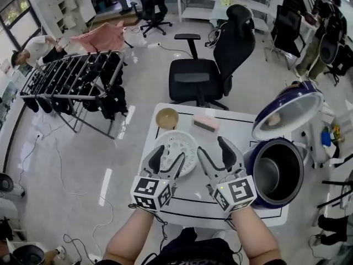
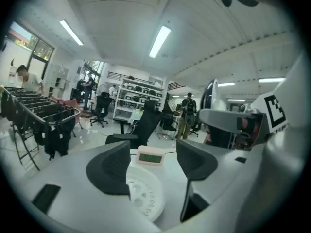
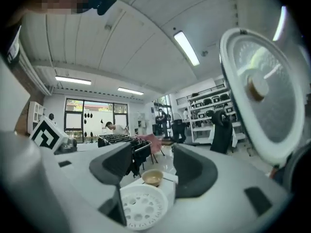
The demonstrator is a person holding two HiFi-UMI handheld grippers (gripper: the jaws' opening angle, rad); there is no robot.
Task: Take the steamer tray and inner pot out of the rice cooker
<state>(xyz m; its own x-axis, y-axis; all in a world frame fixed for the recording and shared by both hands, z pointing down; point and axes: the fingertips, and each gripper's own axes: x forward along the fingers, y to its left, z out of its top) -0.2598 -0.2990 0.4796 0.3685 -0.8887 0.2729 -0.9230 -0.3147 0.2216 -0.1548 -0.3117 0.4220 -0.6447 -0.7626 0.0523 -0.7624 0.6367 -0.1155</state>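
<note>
The white perforated steamer tray [image 1: 177, 147] [image 2: 146, 194] [image 3: 143, 205] lies flat on the white table [image 1: 182, 211]. The dark blue rice cooker [image 1: 251, 162] stands at the table's right with its lid [image 1: 287, 110] [image 3: 262, 96] up, and the dark inner pot [image 1: 274, 173] sits inside it. My left gripper [image 1: 167, 158] [image 2: 153, 166] hangs over the tray's near edge, open, nothing between its fingers. My right gripper [image 1: 214, 149] [image 3: 154, 169] is just right of the tray, between it and the cooker, also open and holding nothing.
A tan bowl [image 1: 166, 117] [image 3: 152, 177] and a pink timer [image 1: 206, 123] [image 2: 150, 155] sit at the table's far side. A black office chair [image 1: 212, 65] stands behind the table, a clothes rack [image 1: 71, 76] at the left. People are in the room's background.
</note>
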